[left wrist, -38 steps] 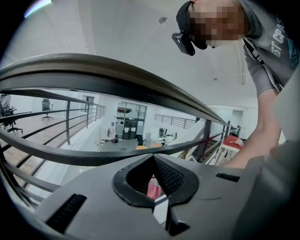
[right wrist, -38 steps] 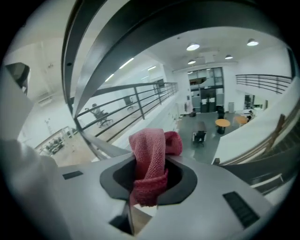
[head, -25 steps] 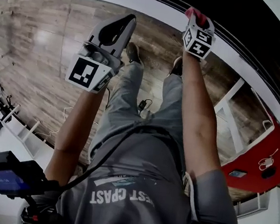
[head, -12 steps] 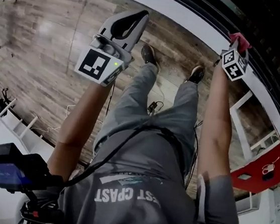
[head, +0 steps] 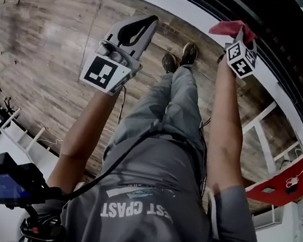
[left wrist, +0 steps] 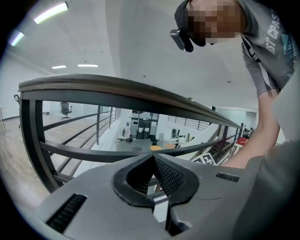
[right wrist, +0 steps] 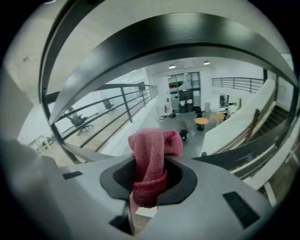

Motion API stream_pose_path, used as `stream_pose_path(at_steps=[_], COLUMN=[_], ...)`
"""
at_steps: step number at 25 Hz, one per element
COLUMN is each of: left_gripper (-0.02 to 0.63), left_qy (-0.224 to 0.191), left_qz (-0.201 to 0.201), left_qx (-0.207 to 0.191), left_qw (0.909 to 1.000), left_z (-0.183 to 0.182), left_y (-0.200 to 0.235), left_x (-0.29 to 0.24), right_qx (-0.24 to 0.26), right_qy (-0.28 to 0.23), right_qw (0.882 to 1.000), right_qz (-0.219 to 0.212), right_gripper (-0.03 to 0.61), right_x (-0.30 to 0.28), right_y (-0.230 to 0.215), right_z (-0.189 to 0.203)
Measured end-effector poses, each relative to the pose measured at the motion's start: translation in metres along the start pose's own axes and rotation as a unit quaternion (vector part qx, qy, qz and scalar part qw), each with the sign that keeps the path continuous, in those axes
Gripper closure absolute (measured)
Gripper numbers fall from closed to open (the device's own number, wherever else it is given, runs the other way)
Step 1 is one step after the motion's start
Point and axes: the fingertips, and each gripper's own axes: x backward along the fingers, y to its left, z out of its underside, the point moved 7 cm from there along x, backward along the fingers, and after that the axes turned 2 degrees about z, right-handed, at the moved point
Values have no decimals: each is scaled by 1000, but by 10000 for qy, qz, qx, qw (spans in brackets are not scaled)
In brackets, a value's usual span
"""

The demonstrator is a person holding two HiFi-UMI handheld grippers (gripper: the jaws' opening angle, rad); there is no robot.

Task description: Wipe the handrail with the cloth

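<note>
The right gripper [right wrist: 149,185] is clamped on a crumpled red knitted cloth [right wrist: 151,154], which stands up out of its jaws in a folded lump. The dark, curved metal handrail [right wrist: 178,37] arcs across just above the cloth. In the right gripper view background shows between the two, so the cloth appears close under the rail but not pressed against it.

The left gripper [left wrist: 153,160] has its jaws brought together with nothing between them. It points at the same handrail from further off, with the rail's slanted bars beyond.

In the head view both arms reach forward over a grey-brown wood plank floor [head: 50,50]. The left gripper is near the floor's white far edge and the right gripper is over that edge, beside the dark railing. The person's dark shoes [head: 181,54] lie between the two grippers.
</note>
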Motion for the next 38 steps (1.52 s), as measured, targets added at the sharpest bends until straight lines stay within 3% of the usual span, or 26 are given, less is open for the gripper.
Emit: stream_pose_path(at_steps=[2,5,7,10,12,22,29,33,38], left_gripper=[608,608,607,607,608,607,608,607,607], left_qy=[18,138,125,-20,-150,-176,-171,-192,-135], left_qz=[18,158,160,151,225,283,44,-53,-64], left_qx=[71,184,310,66,61,138,336,490,391], left_qw=[10000,9996,9993,9999,9996,9993,9993,9986,9991], left_z=[-4,-8,-11,-16,-19,-11,2,10,18], left_y=[19,29,46,73,73,85,219,254,280], left_x=[-6,-18,-23,-35,-46,-22,40,55,67], right_qx=[-91,-28,-10,287,387,303,449,691,779], right_qy=[97,132,81,220,340,213,269,352,342], right_qw=[9987,9976,9990,9986,9963,9967,9918,9847,9810], right_qz=[501,679,449,-376,-688,-719,-1165,-1561,-1743], right_gripper=[500,500,500,500,500,500,500,500,500], right_x=[-1,-5,-23,-52,-55,-53,-109,-133,-152], right_y=[-39,-53,-17,69,101,147,312,380,433], right_z=[-2,2,10,8,2,0,5,8,8])
